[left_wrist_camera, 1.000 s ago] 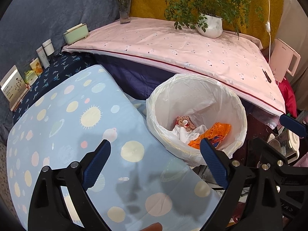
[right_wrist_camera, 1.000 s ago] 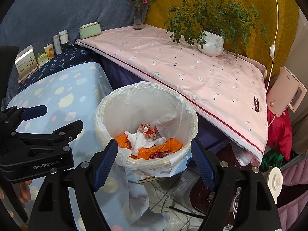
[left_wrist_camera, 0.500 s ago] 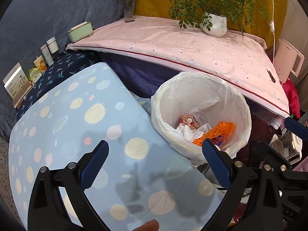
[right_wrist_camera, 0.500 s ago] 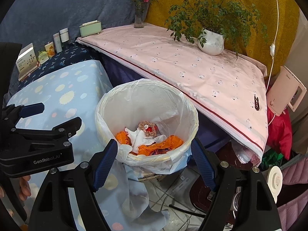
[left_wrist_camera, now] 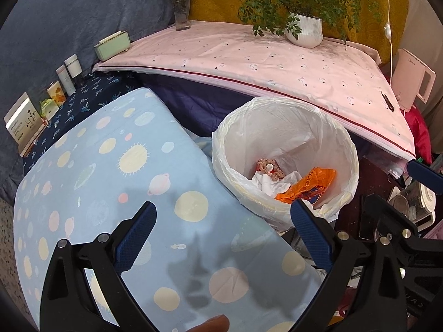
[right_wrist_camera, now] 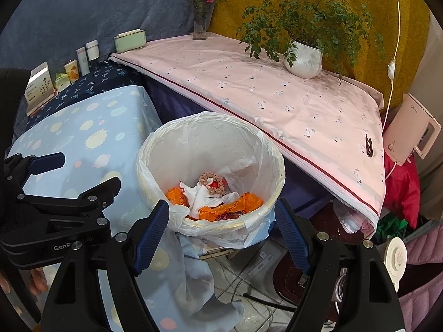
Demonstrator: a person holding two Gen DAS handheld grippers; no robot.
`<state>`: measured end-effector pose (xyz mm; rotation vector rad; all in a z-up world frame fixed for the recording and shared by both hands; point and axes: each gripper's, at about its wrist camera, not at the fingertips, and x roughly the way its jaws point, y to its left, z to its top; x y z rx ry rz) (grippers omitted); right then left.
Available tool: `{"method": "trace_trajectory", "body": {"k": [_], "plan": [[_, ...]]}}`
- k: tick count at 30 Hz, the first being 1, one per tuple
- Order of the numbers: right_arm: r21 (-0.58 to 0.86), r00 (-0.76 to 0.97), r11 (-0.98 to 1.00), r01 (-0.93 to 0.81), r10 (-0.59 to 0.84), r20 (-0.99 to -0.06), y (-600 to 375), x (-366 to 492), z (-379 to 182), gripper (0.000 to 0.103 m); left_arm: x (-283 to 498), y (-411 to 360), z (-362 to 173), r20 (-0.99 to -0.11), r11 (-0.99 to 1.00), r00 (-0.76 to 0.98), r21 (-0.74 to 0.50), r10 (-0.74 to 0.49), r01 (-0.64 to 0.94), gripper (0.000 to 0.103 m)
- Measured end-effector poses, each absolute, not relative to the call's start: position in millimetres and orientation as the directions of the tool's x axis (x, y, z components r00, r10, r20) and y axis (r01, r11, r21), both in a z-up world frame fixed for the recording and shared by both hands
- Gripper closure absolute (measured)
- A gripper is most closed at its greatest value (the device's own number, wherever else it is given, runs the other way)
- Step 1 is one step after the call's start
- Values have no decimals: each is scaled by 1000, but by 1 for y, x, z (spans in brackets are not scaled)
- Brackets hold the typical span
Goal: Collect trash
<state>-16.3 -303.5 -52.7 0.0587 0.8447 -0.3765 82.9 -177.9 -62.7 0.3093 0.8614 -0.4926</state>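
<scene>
A white-lined trash bin (left_wrist_camera: pixel 346 149) (right_wrist_camera: pixel 155 149) stands between the blue spotted table and the pink-covered table. Inside lie an orange wrapper (left_wrist_camera: pixel 310 184) (right_wrist_camera: pixel 235 203), crumpled white paper (left_wrist_camera: pixel 271 184) (right_wrist_camera: pixel 202 193) and a small round-patterned packet (left_wrist_camera: pixel 267 166) (right_wrist_camera: pixel 211 181). My left gripper (left_wrist_camera: pixel 221 227) hovers open over the blue tablecloth (left_wrist_camera: pixel 110 166), left of the bin, with nothing between its fingers. My right gripper (right_wrist_camera: pixel 221 235) is open and empty, held just before the bin's near rim. The left gripper's body (right_wrist_camera: pixel 55 213) shows at the left in the right wrist view.
A potted plant (left_wrist_camera: pixel 304 27) (right_wrist_camera: pixel 303 58), a flower vase (left_wrist_camera: pixel 181 11) and a green box (left_wrist_camera: pixel 112 45) sit on the pink cloth (right_wrist_camera: pixel 277 96). Bottles and cartons (left_wrist_camera: pixel 66 77) line the dark shelf at left. Cables and clutter cover the floor (right_wrist_camera: pixel 249 276) below the bin.
The left wrist view shifted slightly right and down early in the second; both grippers stay open and empty, and the bin's contents are unchanged.
</scene>
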Motion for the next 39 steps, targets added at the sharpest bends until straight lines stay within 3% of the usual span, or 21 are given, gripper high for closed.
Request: {"method": "trace_trajectory", "body": {"k": [39], "plan": [[-95, 593, 933, 347, -296, -749, -302, -18, -58, 28, 84, -173, -66, -795, 869, 554, 72, -246, 489, 10]]}}
